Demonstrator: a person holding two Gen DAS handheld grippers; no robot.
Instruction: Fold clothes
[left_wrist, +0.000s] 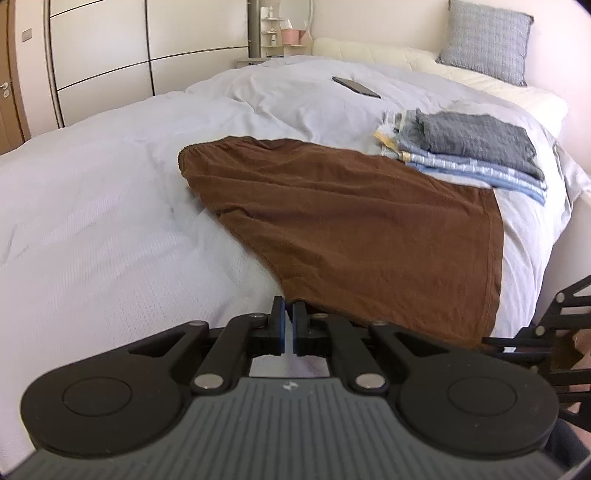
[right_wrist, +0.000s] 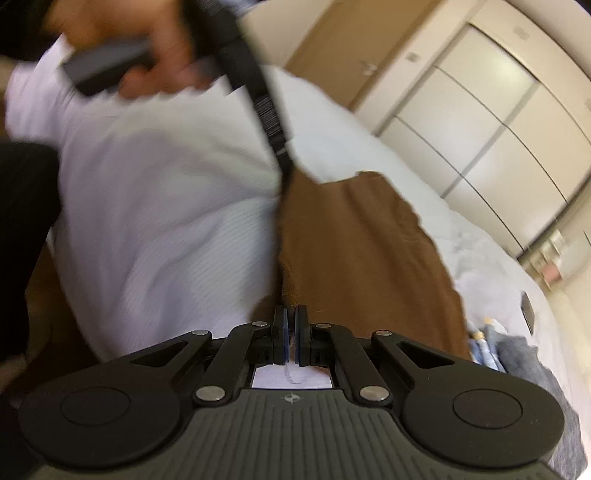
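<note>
A brown garment (left_wrist: 354, 229) lies spread flat on the white bed (left_wrist: 110, 206). My left gripper (left_wrist: 289, 308) is shut, its fingertips at the garment's near corner, apparently pinching the hem. In the right wrist view the same brown garment (right_wrist: 354, 243) runs away from my right gripper (right_wrist: 290, 314), which is shut at its near edge; whether cloth is pinched is not clear. The left gripper (right_wrist: 286, 168) shows there as a dark blurred bar at the garment's far corner, held by a hand (right_wrist: 147, 44).
A stack of folded clothes, grey on blue striped (left_wrist: 476, 147), sits by the bed's right edge. A dark phone (left_wrist: 355, 87) lies further up the bed. Pillows (left_wrist: 484, 40) at the head, wardrobe doors (left_wrist: 110, 48) at left.
</note>
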